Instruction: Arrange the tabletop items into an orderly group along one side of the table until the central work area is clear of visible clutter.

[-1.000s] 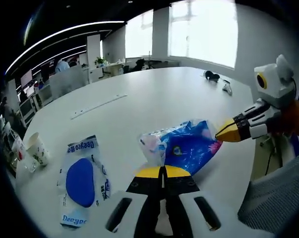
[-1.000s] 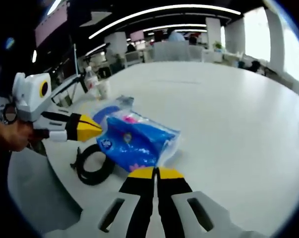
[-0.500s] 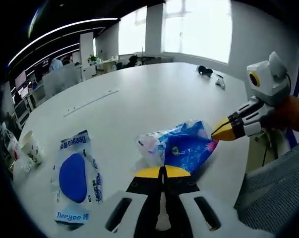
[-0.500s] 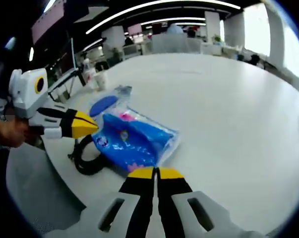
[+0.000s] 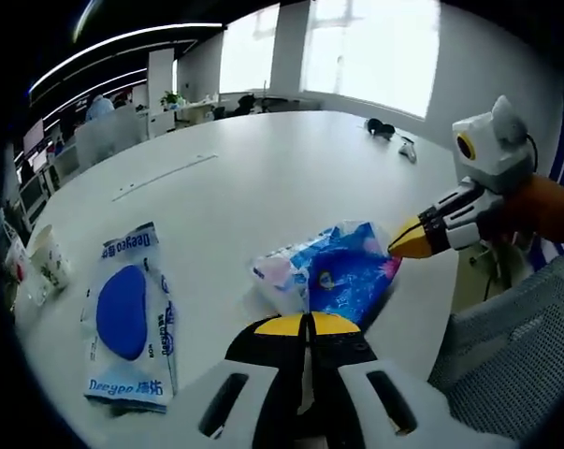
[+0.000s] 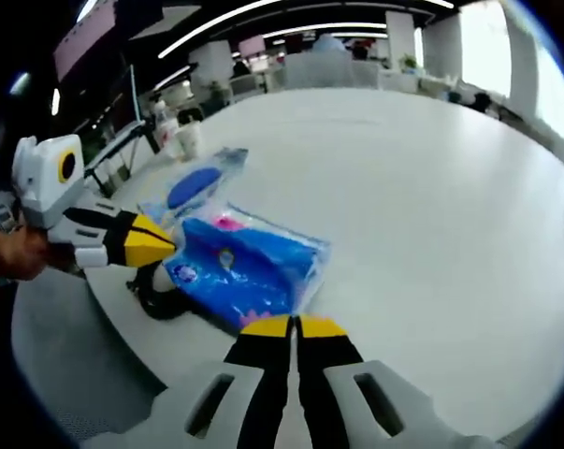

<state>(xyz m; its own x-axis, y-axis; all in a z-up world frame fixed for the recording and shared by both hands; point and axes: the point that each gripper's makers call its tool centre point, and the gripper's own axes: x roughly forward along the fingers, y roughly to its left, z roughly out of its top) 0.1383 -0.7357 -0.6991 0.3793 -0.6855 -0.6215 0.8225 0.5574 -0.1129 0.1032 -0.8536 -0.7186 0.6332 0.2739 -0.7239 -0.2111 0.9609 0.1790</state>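
A blue tissue pack (image 5: pixel 336 277) (image 6: pixel 247 268) lies near the table's edge. The left gripper (image 5: pixel 308 324) is shut, its yellow tips at the pack's near edge. Seen in the right gripper view, the left gripper (image 6: pixel 169 245) touches the pack's left end. The right gripper (image 6: pixel 293 325) is shut as well, just short of the pack's near corner. It enters the left gripper view from the right, where the right gripper (image 5: pixel 396 249) meets the pack's right corner. A clear Deeyeo packet with a blue oval (image 5: pixel 125 314) (image 6: pixel 194 186) lies flat beside the pack.
A black cable coil (image 6: pixel 153 286) pokes out under the pack's left end. A paper cup (image 5: pixel 46 259) (image 6: pixel 186 140) and a bottle (image 6: pixel 160 117) stand near the table's rim. Small dark items (image 5: pixel 384 127) lie far across the white table (image 5: pixel 263 178). A grey chair (image 5: pixel 515 346) stands at the right.
Both views have shifted a little. The grippers stay at opposite ends of the blue pack, and less of the black coil shows now.
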